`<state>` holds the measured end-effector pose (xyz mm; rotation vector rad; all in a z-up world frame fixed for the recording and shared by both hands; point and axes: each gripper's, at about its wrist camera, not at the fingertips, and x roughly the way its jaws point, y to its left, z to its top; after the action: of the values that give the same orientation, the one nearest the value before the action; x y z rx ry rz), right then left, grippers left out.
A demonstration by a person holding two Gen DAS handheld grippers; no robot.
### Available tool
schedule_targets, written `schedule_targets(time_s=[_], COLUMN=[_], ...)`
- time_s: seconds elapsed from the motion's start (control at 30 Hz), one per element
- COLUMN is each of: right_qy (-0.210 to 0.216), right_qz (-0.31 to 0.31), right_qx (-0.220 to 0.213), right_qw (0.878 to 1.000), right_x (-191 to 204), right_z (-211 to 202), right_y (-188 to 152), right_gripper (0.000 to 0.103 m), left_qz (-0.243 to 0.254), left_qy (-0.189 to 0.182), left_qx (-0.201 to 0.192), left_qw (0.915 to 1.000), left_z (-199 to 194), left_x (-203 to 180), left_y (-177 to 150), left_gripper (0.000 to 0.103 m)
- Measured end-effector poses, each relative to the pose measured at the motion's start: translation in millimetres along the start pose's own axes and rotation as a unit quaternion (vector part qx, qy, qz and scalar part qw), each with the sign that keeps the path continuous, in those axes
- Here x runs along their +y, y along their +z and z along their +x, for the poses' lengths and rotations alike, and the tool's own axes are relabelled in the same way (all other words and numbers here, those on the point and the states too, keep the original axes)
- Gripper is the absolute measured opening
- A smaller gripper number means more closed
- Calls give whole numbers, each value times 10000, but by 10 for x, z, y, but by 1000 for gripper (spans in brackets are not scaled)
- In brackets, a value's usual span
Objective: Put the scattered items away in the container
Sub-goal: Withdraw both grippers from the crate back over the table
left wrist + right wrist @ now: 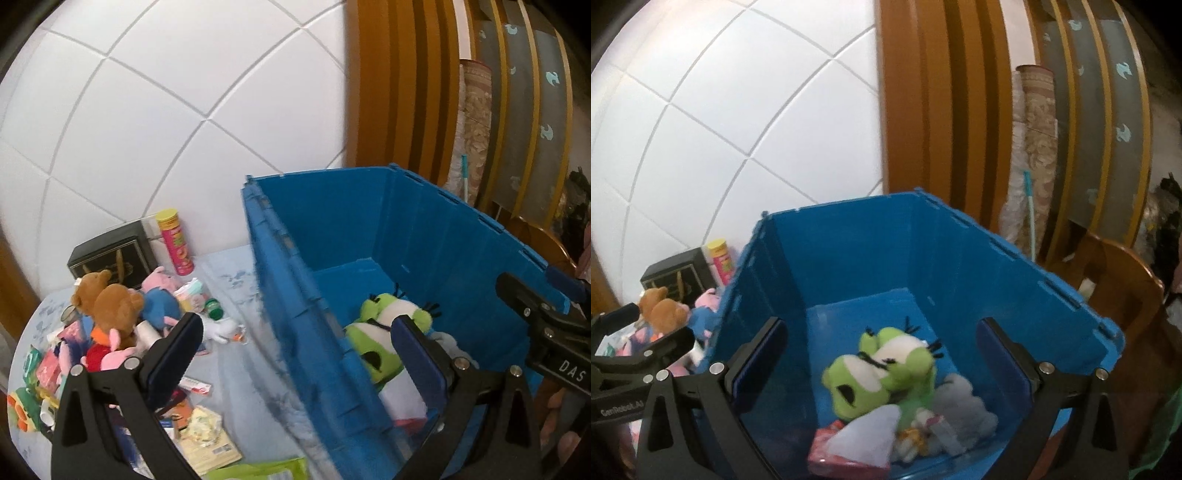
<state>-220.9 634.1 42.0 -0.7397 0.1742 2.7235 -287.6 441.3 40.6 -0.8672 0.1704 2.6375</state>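
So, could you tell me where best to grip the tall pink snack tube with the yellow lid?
Probably across the mid-body of the tall pink snack tube, approached from its open front side: it stands upright, with the black box close behind.

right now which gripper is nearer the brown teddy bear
Left. The left gripper straddles the bin's left wall, beside the brown teddy bear; the right gripper hangs over the blue bin.

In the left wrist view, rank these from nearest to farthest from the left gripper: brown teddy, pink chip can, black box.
From the left gripper:
1. Brown teddy, on the pile to its left.
2. Pink chip can, upright farther back by the wall.
3. Black box, against the wall; close to the can, so nearly a tie.
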Motion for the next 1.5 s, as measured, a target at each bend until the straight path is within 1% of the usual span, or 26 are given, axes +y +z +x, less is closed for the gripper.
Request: schedule_targets(time_s=[0.23, 0.33, 0.53, 0.77, 0.93, 1.07, 1.17, 1.27, 1.37, 1.43, 1.5], right_qy=[215, 364, 774, 1209, 1442, 1583, 1649, 1701, 1808, 1912, 1998], right_qz=[-199, -310, -518, -776, -803, -757, -775, -912, -1058, -1160, -1257], right_qx=[-2, -7, -32, 144, 245, 501, 739, 990, 1196, 1249, 1285], right_qw=[9996, 9989, 9957, 9895, 9860, 9832, 9805, 9762, 9705, 9666, 9632], right_x=[535, 830, 1558, 2523, 3103, 3494, 3766, 4014, 4192, 4293, 4387], right_z=[-136, -221, -364, -470, -534, -518, -476, -447, -441, -454, -433], right_y=[-95, -160, -373, -755, -1107, -1435, -1686, -1911, -2046, -2096, -2139], right_gripper=[103, 103, 103, 103, 103, 103, 103, 103, 103, 103, 103], left_qz=[-328, -495, -859, -1145, -1266, -1346, -1440, -1567, -1701, -1787, -1880], left_qy=[191, 361, 758, 1155, 1403, 1588, 1688, 1756, 1825, 1899, 2011], left_qx=[18, 97, 328, 582, 778, 999, 1140, 1275, 1336, 1312, 1341], left_qw=[9993, 9981, 9929, 9850, 9789, 9730, 9684, 9635, 9591, 9565, 9520], left_z=[-166, -243, -417, -700, -895, -994, -1058, -1105, -1158, -1201, -1232], left_x=[622, 959, 1768, 2718, 3300, 3742, 4009, 4197, 4342, 4419, 4491], left_y=[-284, -478, -954, -1530, -1961, -2318, -2556, -2755, -2905, -2988, -3076], left_gripper=[103, 103, 103, 103, 103, 103, 103, 103, 103, 103, 103])
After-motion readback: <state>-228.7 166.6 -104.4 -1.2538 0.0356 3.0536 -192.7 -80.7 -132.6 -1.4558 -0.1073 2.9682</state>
